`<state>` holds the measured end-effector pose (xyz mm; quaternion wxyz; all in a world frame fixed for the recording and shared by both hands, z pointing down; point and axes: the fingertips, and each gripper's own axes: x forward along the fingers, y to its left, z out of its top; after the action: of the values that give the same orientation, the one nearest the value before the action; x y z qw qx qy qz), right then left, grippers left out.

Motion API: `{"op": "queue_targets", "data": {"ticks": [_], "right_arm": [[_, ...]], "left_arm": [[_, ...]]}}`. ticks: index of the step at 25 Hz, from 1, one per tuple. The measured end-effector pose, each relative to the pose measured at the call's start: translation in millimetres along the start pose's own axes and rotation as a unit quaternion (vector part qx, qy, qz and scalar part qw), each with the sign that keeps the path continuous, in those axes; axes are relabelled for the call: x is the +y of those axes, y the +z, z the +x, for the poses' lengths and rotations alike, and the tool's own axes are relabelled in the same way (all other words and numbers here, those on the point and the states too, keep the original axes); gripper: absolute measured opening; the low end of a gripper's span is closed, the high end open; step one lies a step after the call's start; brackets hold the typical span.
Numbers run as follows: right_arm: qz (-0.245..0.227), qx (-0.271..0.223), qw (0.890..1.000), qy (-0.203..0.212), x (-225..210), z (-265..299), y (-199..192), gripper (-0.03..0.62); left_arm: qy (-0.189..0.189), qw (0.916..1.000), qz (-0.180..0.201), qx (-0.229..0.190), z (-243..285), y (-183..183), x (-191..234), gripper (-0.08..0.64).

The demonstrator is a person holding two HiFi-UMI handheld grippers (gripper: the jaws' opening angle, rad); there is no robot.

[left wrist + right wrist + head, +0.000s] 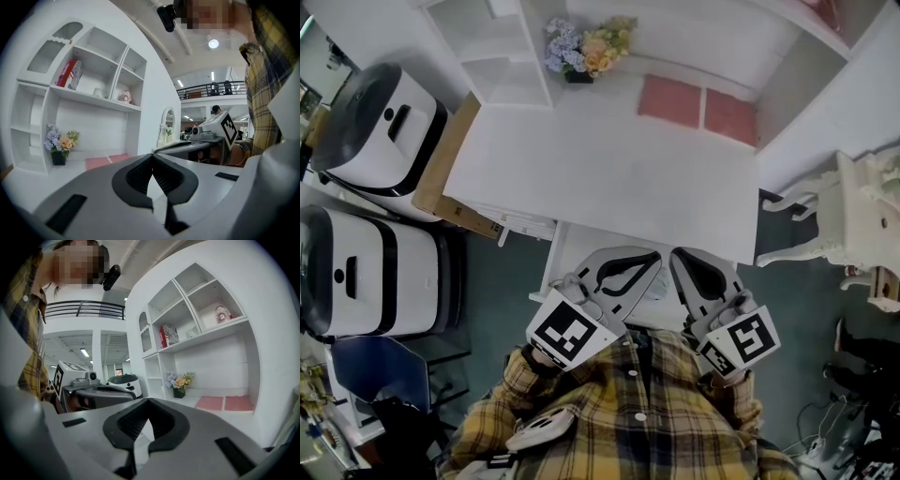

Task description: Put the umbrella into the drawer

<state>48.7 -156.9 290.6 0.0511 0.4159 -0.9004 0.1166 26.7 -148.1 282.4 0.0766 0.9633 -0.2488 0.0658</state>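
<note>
No umbrella shows in any view. My left gripper (654, 257) and right gripper (676, 255) hang side by side close to my chest, at the front edge of the white desk (609, 159). Both point over the desk toward the shelves. In the left gripper view the left gripper (152, 157) has its jaw tips touching, with nothing between them. The right gripper (147, 400) is likewise shut and empty in its own view. Under both grippers a white drawer (561, 272) juts out from below the desk front; its inside is mostly hidden by the grippers.
A vase of flowers (586, 47) and two pink mats (670, 98) sit at the back of the desk. Shelves above hold a red book (70, 72). Two white machines (380, 127) and a cardboard sheet (441, 169) stand left; a white chair (853, 216) stands right.
</note>
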Motion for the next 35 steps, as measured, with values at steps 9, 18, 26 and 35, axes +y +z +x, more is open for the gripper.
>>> {"op": "queue_targets", "data": {"ticks": [9, 18, 26, 35], "right_arm": [[0.010, 0.009, 1.000, 0.003, -2, 2, -4, 0.015], [0.015, -0.002, 1.000, -0.015, -9, 1, -1, 0.017], [0.008, 0.001, 1.000, -0.005, -2, 1, -3, 0.015], [0.009, -0.002, 1.000, 0.001, 1, 1, -3, 0.015]], "left_arm": [[-0.004, 1.0000, -0.001, 0.006, 2, 0, 3, 0.020], [-0.012, 0.9999, 0.000, 0.009, 5, -2, 2, 0.020], [-0.014, 0.9999, 0.000, 0.000, 2, 0, 0, 0.020], [-0.012, 0.9999, 0.001, 0.002, 1, 0, 2, 0.020]]}}
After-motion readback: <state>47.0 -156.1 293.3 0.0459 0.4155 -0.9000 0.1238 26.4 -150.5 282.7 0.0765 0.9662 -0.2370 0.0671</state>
